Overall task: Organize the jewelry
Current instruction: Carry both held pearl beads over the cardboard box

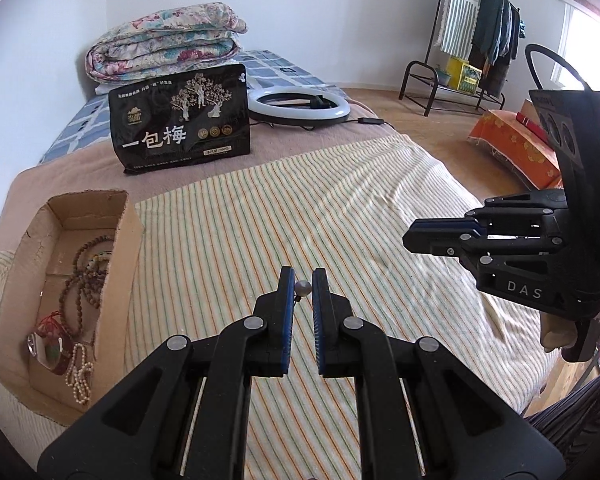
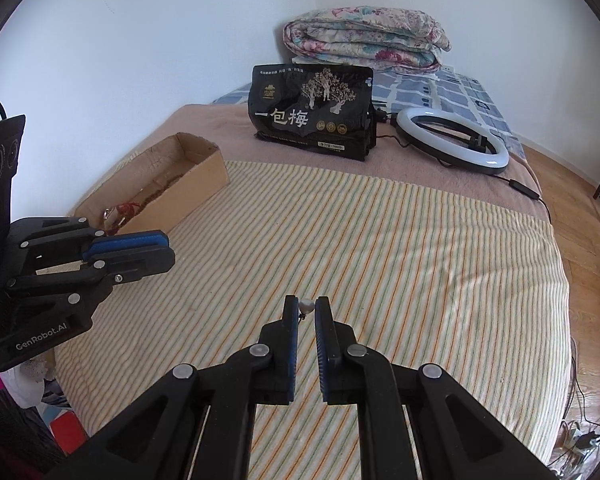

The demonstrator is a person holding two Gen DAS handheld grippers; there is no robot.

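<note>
The striped blanket [image 1: 340, 208] is covering the bed and serving as the work surface. The cardboard box [image 1: 130, 248] is sitting at its left edge, already collecting bead strands [image 1: 86, 268] and other pieces. The left gripper [image 1: 303, 280] is pinching a pearl earring [image 1: 303, 288] at its fingertips, above the blanket and apart from the box. The right gripper [image 2: 307, 308] is gripping a matching pearl [image 2: 307, 305], probably the other earring, so the pair can go in together.

Both wrist views low, facing bed [image 1: 340, 208], converging.
</note>
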